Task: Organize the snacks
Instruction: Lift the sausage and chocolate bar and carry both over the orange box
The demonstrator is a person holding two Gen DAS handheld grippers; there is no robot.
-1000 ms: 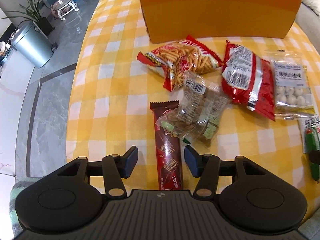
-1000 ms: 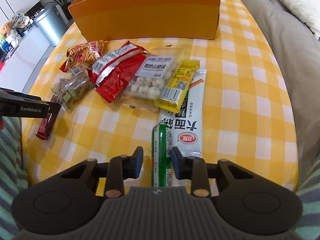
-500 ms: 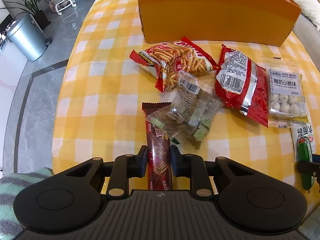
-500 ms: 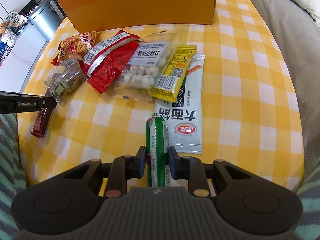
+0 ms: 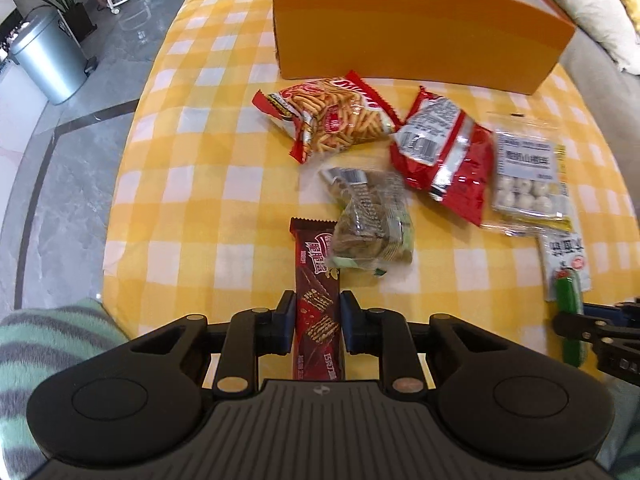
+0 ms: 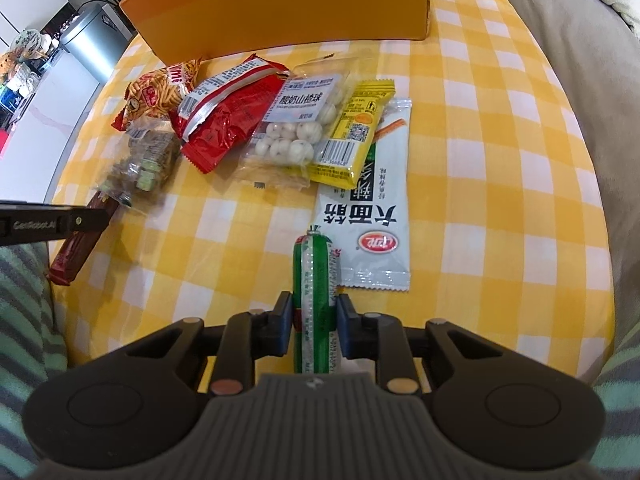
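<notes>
My left gripper is shut on a dark red chocolate wafer bar, whose far end lies under a clear bag of green-wrapped snacks. My right gripper is shut on a green sausage stick beside a white noodle packet. An orange box stands at the table's far side; it also shows in the right wrist view. In front of it lie a bag of fried sticks, a red packet, a clear bag of white balls and a yellow packet.
The table has a yellow and white checked cloth. A striped green blanket lies at the near left edge. A beige sofa runs along the right. A grey bin and a plant stand on the floor at left.
Both grippers closed, the left on the chocolate bar and the right on the green sausage stick. The clear snack bag shifted slightly as the bar was gripped.
</notes>
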